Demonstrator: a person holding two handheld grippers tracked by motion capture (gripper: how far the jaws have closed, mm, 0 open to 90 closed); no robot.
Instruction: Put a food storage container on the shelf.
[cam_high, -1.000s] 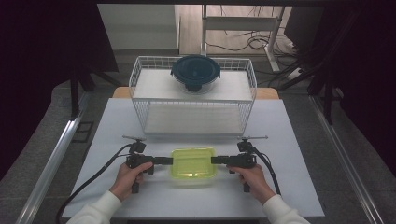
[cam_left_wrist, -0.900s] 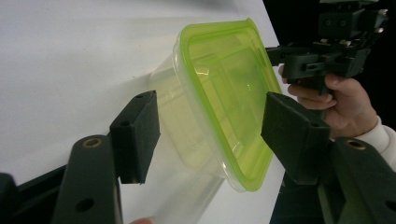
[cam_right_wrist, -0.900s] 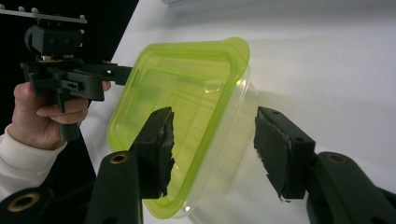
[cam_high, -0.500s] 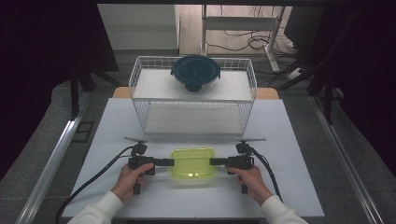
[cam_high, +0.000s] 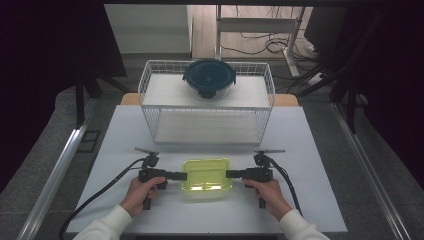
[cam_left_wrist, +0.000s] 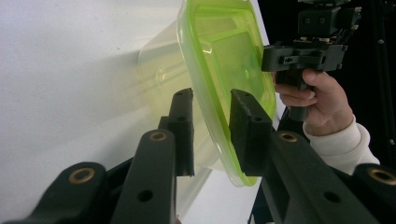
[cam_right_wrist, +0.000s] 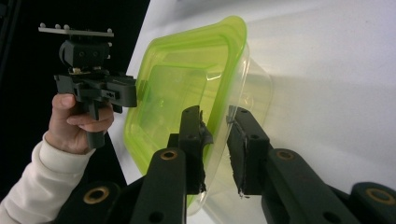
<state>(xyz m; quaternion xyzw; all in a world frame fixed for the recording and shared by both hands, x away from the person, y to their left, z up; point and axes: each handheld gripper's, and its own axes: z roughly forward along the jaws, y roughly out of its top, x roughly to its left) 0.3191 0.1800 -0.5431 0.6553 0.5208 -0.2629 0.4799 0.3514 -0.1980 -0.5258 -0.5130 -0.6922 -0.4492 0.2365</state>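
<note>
You have one green-lidded clear container (cam_high: 207, 174) on the white table (cam_high: 320, 200), near its front edge and between your two grippers. Your left gripper (cam_high: 181, 175) meets it at its nine o'clock end, your right gripper (cam_high: 231, 174) at its three o'clock end, one in each hand.

In the left gripper view the two black jaws straddle the lid's rim (cam_left_wrist: 215, 126); they have just been closing, yet a gap shows on both sides, so they are not clamped on it. In the right gripper view the jaws likewise stand either side of the rim (cam_right_wrist: 217, 135), also just closing, with a sliver of space left on each side.

At twelve o'clock from the container stands one white wire rack (cam_high: 150, 100) with two shelves. On its top shelf sits one round container with a dark blue lid (cam_high: 209, 77).

Two cables trail back, one from each gripper.
</note>
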